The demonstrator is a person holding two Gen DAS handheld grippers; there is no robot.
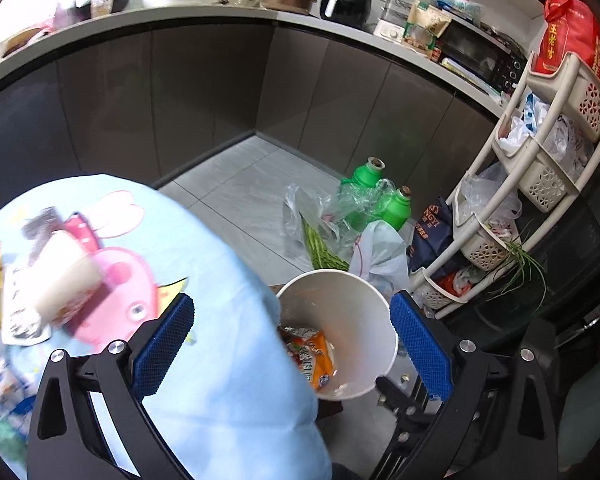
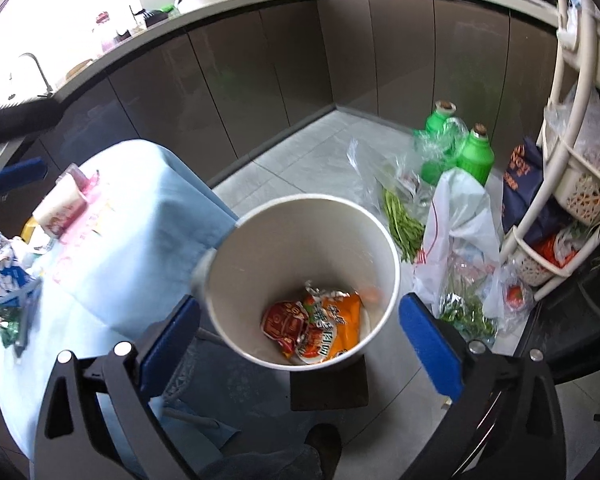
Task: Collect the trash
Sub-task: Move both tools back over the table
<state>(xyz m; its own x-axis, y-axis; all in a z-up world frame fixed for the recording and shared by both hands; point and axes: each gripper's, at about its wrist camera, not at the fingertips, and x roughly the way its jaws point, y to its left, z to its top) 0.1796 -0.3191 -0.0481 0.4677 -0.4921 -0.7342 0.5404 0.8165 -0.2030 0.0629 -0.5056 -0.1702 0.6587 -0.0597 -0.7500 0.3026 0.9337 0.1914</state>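
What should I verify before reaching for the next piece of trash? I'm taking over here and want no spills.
1. Left gripper empty, jaws wide apart: ok.
2. Right gripper empty, jaws wide apart: ok.
3. White bin upright with room left above the snack wrappers: ok.
4. Trash left on the blue tablecloth: ok, a cup and crumpled packets remain.
5. Cup empty: cannot tell.
6. Bin steady on its dark stand: cannot tell.

Yellow Chinese characters on red bag point(image 1: 571, 36)
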